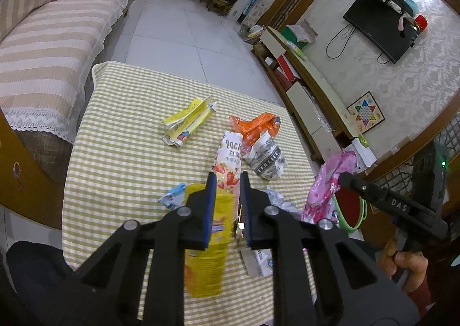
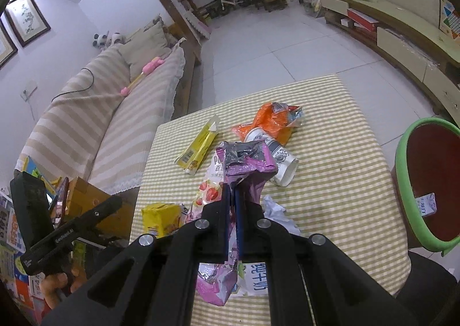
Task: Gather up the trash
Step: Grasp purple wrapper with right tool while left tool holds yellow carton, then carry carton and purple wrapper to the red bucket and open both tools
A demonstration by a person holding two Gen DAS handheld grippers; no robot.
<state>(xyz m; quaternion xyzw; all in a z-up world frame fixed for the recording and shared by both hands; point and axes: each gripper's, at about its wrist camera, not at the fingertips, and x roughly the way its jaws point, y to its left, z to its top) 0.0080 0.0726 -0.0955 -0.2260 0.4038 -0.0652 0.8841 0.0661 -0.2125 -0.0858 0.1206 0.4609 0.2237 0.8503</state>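
Right wrist view, nearest first: the right claw point(image 2: 233, 191) is pressed together, pinching a crumpled purple foil wrapper point(image 2: 247, 159) that stands up between its blue fingers and hangs below them. The green-rimmed bin point(image 2: 402, 170), red inside, stands just off the desk's right edge, to the right of this claw; one small white packet point(image 2: 427, 203) already lies in it. By my reading, the coming move is a swing rightward to the bin, and the right hand is the nearer one.

Left wrist view: the left claw point(image 1: 228, 182) has its blue fingers nearly together, with the near end of a pink Pocky strawberry packet point(image 1: 227, 159) between them; whether the pads press on it I cannot tell. That packet's long axis runs away from the claw, near to far.

On the checked desk point(image 1: 120, 159), going farther: one yellow snack bag point(image 1: 205, 242), one small blue-and-white wrapper point(image 1: 172, 195), one ball of white paper point(image 1: 274, 196), one flattened patterned paper cup point(image 1: 266, 159), one orange foil bag point(image 1: 256, 126), and one yellow carton point(image 1: 188, 122) farthest left.
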